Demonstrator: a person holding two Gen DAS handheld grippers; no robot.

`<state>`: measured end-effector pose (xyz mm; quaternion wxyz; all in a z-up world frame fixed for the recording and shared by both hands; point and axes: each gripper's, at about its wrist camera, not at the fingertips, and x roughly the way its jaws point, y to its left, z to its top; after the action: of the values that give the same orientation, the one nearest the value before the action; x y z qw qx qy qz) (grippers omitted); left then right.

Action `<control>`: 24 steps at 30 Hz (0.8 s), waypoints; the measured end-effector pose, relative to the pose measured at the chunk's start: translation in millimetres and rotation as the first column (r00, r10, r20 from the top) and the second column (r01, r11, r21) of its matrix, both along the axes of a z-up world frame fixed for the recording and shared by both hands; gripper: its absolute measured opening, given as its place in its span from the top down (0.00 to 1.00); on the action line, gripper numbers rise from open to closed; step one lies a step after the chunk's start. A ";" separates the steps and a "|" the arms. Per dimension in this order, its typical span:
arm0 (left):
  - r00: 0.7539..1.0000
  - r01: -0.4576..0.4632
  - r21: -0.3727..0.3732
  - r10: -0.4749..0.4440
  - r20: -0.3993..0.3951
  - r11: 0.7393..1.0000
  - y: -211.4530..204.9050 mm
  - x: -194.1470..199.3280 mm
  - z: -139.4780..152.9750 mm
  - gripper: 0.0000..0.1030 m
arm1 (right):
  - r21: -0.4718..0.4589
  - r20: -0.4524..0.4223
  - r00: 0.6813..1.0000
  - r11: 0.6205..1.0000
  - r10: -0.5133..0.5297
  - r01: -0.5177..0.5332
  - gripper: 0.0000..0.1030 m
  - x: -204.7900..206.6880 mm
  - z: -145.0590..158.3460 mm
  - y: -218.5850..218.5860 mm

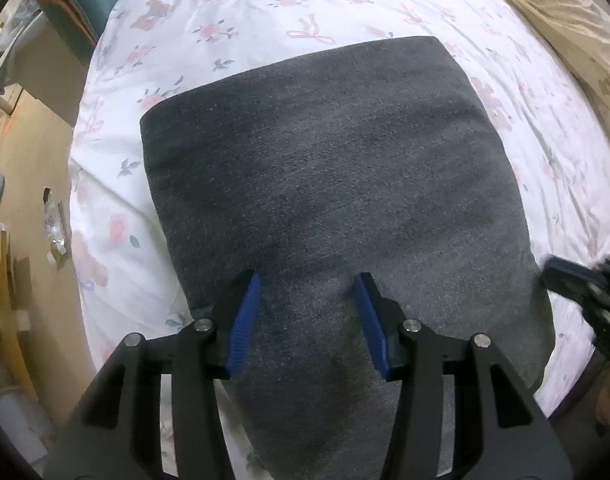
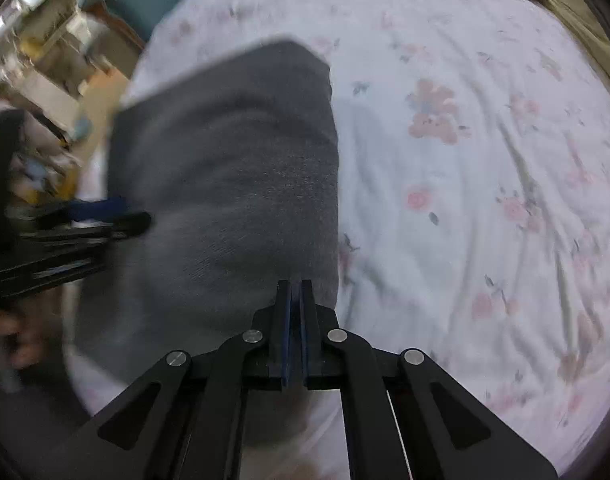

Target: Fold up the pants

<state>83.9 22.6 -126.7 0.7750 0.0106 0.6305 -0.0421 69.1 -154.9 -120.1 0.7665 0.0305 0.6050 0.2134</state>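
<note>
The dark grey pants (image 1: 329,184) lie folded into a rough rectangle on the floral bedsheet (image 1: 265,8). My left gripper (image 1: 307,284) is open, its blue-padded fingers spread just above the near part of the pants. My right gripper (image 2: 295,284) is shut, its tips over the near right edge of the pants (image 2: 233,168); I cannot tell whether any cloth sits between the pads. The right gripper shows blurred at the right edge of the left wrist view (image 1: 577,280). The left gripper shows blurred at the left of the right wrist view (image 2: 105,216).
The white floral sheet (image 2: 465,200) covers the bed all around the pants. A beige quilt (image 1: 565,28) lies bunched at the far right. The bed's left edge drops to a floor with furniture and clutter (image 1: 21,160).
</note>
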 end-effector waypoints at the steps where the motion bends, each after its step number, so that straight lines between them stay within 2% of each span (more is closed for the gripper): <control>1: 1.000 0.000 0.002 0.000 0.001 1.000 0.1 -0.5 -0.2 0.56 | 0.009 0.019 0.999 1.000 0.026 -0.026 0.97 -9.1 6.1 1.7; 3: 1.000 0.001 -0.003 -0.001 -0.001 1.000 0.6 -1.3 -0.6 0.55 | -0.034 -0.009 0.998 0.997 0.062 -0.063 0.97 -23.2 -9.1 9.2; 5: 1.000 0.011 0.012 -0.011 0.007 1.000 -3.0 -2.0 1.3 0.54 | -0.044 0.028 0.999 0.998 0.035 -0.033 0.97 -32.1 -23.2 6.4; 7: 1.000 -0.004 0.037 0.003 0.018 0.999 -3.6 -5.3 3.1 0.44 | 0.019 0.003 0.999 0.999 -0.040 0.040 0.93 -30.5 -19.3 -2.7; 9: 0.999 -0.033 0.041 0.032 0.016 0.999 -0.3 -6.3 4.9 0.39 | 0.147 -0.010 0.991 0.980 -0.133 0.133 0.91 -34.3 -3.7 -21.7; 10: 0.999 -0.041 0.032 0.040 0.011 0.999 1.5 -6.0 6.0 0.39 | 0.185 -0.004 0.986 0.968 -0.169 0.167 0.73 -37.5 1.0 -30.8; 11: 0.999 -0.049 0.023 0.049 0.006 0.999 2.9 -5.6 8.5 0.39 | 0.229 -0.017 0.974 0.947 -0.227 0.225 0.39 -42.9 3.0 -44.3; 12: 0.998 -0.056 0.019 0.056 0.004 0.998 5.0 -5.7 11.2 0.37 | 0.272 -0.053 0.958 0.919 -0.283 0.287 0.26 -46.0 -0.5 -56.1; 13: 0.998 -0.070 0.009 0.070 0.005 0.997 6.5 -5.7 14.7 0.34 | 0.313 -0.097 0.942 0.888 -0.322 0.336 0.20 -47.1 -7.2 -64.3; 15: 0.994 -0.106 -0.033 0.107 0.015 0.994 10.2 -5.6 22.6 0.30 | 0.396 -0.265 0.887 0.796 -0.378 0.457 0.20 -49.6 -37.9 -74.9; 16: 0.992 -0.122 -0.051 0.123 0.024 0.991 12.0 -5.6 27.0 0.30 | 0.413 -0.319 0.863 0.762 -0.392 0.499 0.20 -48.3 -51.3 -73.4; 17: 0.990 -0.134 -0.060 0.137 0.037 0.989 13.5 -5.6 31.3 0.29 | 0.417 -0.339 0.853 0.750 -0.397 0.514 0.22 -52.5 -59.7 -67.9; 19: 0.986 -0.150 -0.069 0.154 0.058 0.986 17.2 -5.2 37.2 0.29 | 0.406 -0.368 0.849 0.755 -0.380 0.514 0.24 -54.8 -79.1 -54.4; 21: 0.980 -0.178 -0.086 0.185 0.075 0.980 23.2 -4.1 43.9 0.29 | 0.440 -0.367 0.843 0.724 -0.394 0.531 0.26 -60.8 -82.2 -50.3; 22: 0.976 -0.192 -0.097 0.200 0.080 0.976 27.9 -3.2 45.5 0.29 | 0.443 -0.338 0.850 0.728 -0.404 0.523 0.36 -62.6 -78.2 -48.3; 23: 0.972 -0.208 -0.108 0.218 0.087 0.972 32.7 -3.1 47.8 0.29 | 0.452 -0.317 0.855 0.727 -0.410 0.516 0.55 -65.5 -74.9 -48.6; 24: 0.966 -0.228 -0.122 0.240 0.093 0.966 37.9 -1.4 51.7 0.29 | 0.476 -0.290 0.866 0.723 -0.408 0.500 0.59 -67.8 -66.8 -48.0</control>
<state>82.4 60.5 -75.0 0.8065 -0.1046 0.5817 0.0159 1.3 -202.9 -187.0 0.7023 0.4087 0.5557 0.1758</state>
